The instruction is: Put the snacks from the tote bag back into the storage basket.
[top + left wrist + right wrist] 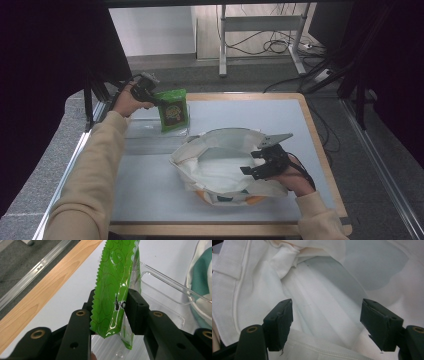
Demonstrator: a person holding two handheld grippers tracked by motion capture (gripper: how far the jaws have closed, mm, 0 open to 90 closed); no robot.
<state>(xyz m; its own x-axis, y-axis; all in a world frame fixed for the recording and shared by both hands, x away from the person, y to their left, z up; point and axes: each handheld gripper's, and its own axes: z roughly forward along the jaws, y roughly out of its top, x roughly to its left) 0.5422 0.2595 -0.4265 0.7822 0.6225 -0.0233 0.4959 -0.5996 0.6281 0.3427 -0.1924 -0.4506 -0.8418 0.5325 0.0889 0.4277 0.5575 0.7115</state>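
Left tool [152, 97] is raised at the far left of the table [260, 115], past the tote bag [220, 167], and a green snack packet [173, 110] sits between its jaws. From the left gripper view the packet [112, 290] stands upright in the gap: the right jaw lies against its face, the left jaw sits at its crimped edge, and whether both pads press on it I cannot tell. The packet's lower corner hangs below the jaws over a clear plastic tray [162, 300]. That tray [150, 135] lies flat on the table just left of the bag, directly under the packet.

Right tool [260, 162] hangs at the bag's near right rim, jaws set wide. In the right gripper view the tool [327, 322] looks down into the bag's white lining [317, 285] with nothing caught between the two pads; the cloth lies behind them.

The bag sits near the middle of the table, its mouth gaping upward and propped open. Between the packet and the bag's mouth lies only a short stretch of bare table and the tray's edge. Right of the bag, the grey top runs clear to its wooden border [320, 145]; left of the tray, the table ends close by at a metal rail [80, 150].
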